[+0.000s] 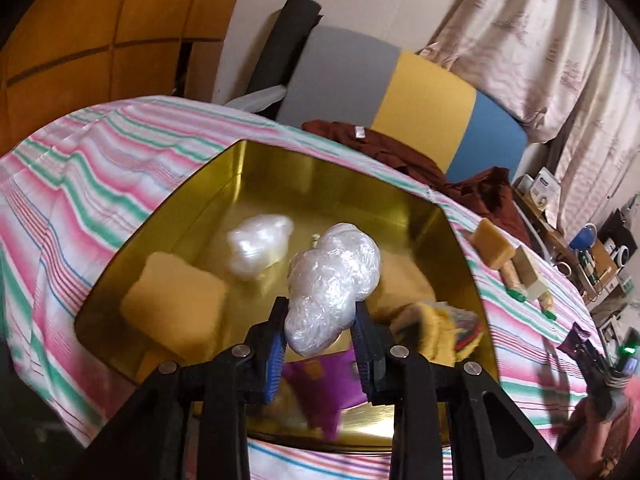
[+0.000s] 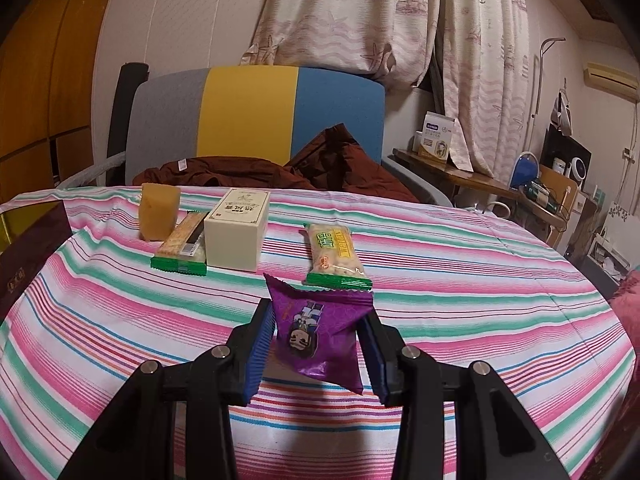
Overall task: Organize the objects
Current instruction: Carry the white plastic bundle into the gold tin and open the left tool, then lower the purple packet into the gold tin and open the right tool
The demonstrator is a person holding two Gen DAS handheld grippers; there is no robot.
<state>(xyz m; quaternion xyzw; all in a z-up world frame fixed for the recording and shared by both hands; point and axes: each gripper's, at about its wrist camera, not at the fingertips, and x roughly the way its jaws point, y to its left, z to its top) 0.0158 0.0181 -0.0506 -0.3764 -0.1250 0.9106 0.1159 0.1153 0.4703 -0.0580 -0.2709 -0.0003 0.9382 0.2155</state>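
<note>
The left gripper (image 1: 320, 316) squeezed a clear plastic-wrapped bundle (image 1: 332, 280) above the gold tin (image 1: 460, 240). The right gripper (image 2: 318, 340) pinched a purple snack packet (image 2: 320, 332) over the striped tablecloth (image 2: 480, 300).

We are in a lived-in room of a home, most likely a bedroom or sitting room. We identify it by the following: a table covered with a striped cloth (image 2: 440, 280); a padded chair (image 2: 256, 120) in grey, yellow and blue panels behind it, with a dark red garment (image 2: 340, 168) thrown over the seat; long printed curtains (image 2: 360, 12) bearing ships and starfish; wooden wardrobe doors (image 1: 100, 32) at the left; an air conditioner (image 2: 612, 76) high on the wall; and a cluttered wooden side table (image 2: 480, 178) carrying boxes and small appliances.
</note>
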